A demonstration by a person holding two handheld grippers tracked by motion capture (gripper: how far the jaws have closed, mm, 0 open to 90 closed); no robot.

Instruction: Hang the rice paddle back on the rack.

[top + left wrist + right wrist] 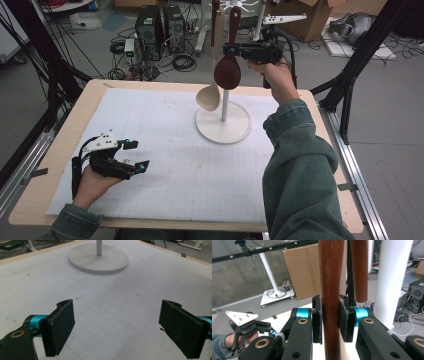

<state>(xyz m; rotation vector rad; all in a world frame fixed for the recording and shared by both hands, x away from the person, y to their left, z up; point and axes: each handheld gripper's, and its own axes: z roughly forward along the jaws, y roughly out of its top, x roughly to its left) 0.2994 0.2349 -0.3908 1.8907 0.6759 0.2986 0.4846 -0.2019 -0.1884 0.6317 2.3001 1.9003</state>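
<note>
We are at the step where the dark wooden spoon (227, 71) is being hung on, or taken from, the white stand (223, 122); from the pictures alone we cannot tell which of the two. The right claw (235, 50) is raised above the far side of the worktop (65, 135) and closes on the spoon's handle (332, 300): in the right gripper view both pads touch the wood, one on each side, and the handle stands upright between them. The bowl of the spoon hangs below the claw, just in front of the stand's pole. A second, pale spoon (208, 97) hangs beside it, a little lower and to the left of the claw.

The left claw (136, 156) rests low over the white mat (120, 310), well apart from the stand, with its jaws wide apart and nothing between them.

For the next move we judge that the right claw must keep the handle upright and guide its top end carefully at the hook, which is above the frame, without knocking the pale spoon.
</note>
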